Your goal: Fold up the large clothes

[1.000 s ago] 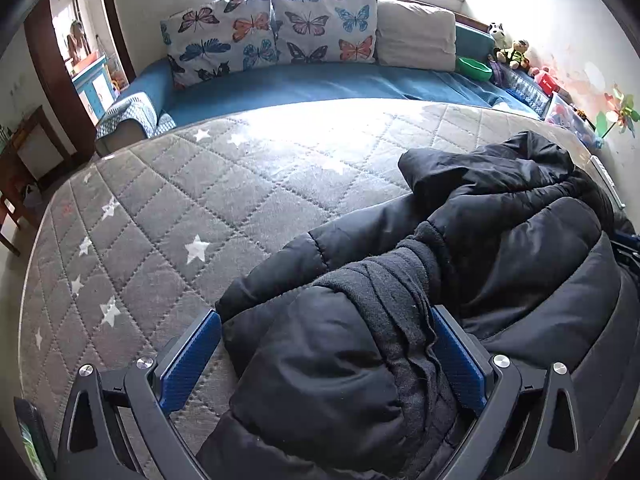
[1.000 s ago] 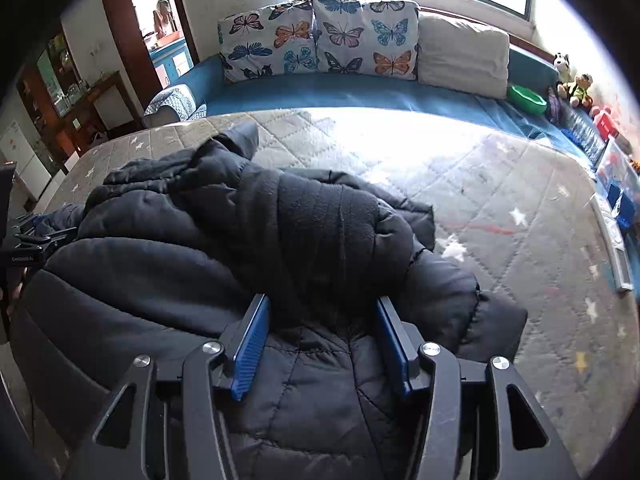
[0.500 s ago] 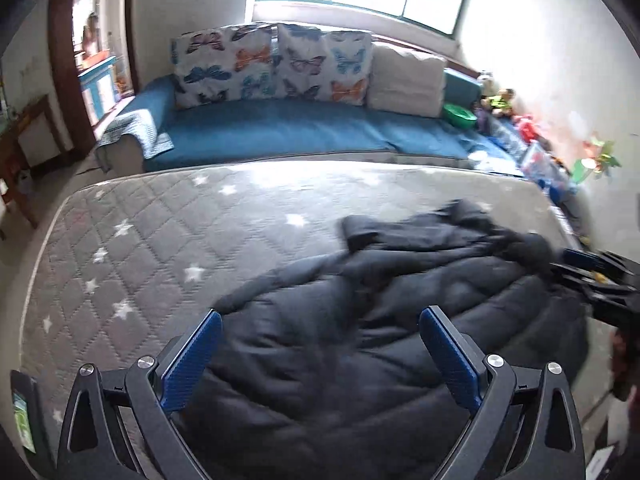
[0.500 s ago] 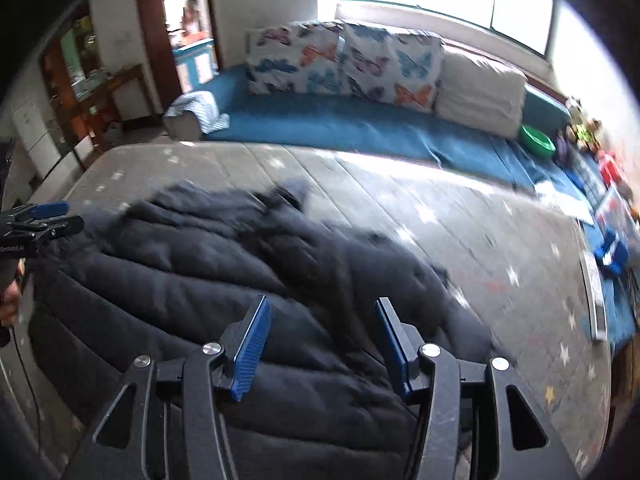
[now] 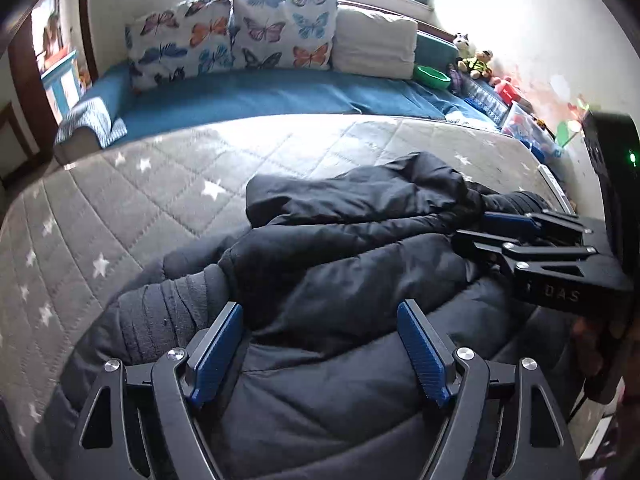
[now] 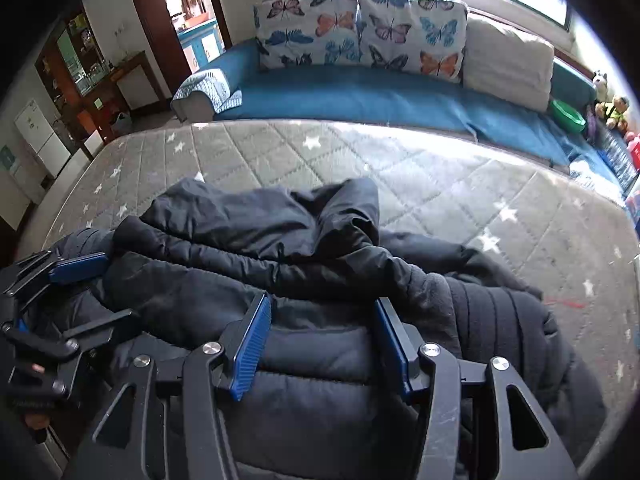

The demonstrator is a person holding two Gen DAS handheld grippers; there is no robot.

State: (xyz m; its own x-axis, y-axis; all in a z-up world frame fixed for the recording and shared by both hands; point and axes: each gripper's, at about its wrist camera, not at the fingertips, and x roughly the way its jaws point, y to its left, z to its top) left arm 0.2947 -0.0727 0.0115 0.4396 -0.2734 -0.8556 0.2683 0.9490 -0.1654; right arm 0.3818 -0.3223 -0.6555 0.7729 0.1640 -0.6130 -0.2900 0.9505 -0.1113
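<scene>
A black puffer jacket (image 5: 360, 248) (image 6: 280, 240) lies bunched on the grey star-quilted mattress (image 5: 140, 200). My left gripper (image 5: 320, 346) hovers low over its body; its jaws are closing, with padded fabric between the pads but not pinched. One ribbed sleeve cuff (image 5: 168, 312) lies just outside its left finger. My right gripper (image 6: 320, 340) stands open over a puffed panel that bulges between its pads. The other cuff (image 6: 492, 312) rests to its right. Each gripper shows in the other's view, the right gripper (image 5: 470, 226) and the left gripper (image 6: 112, 286), at opposite ends of the jacket.
A blue couch (image 5: 260, 96) with butterfly cushions (image 5: 240, 36) runs along the mattress's far side. Toys and boxes (image 5: 516, 120) line the right wall. A wooden cabinet (image 6: 104, 80) and a doorway stand at far left. Bare mattress (image 6: 440, 184) stretches beyond the jacket.
Both grippers swung up and came back down on the jacket's body. The cuffs that lay between the fingers now lie outside them. The left jaws have narrowed.
</scene>
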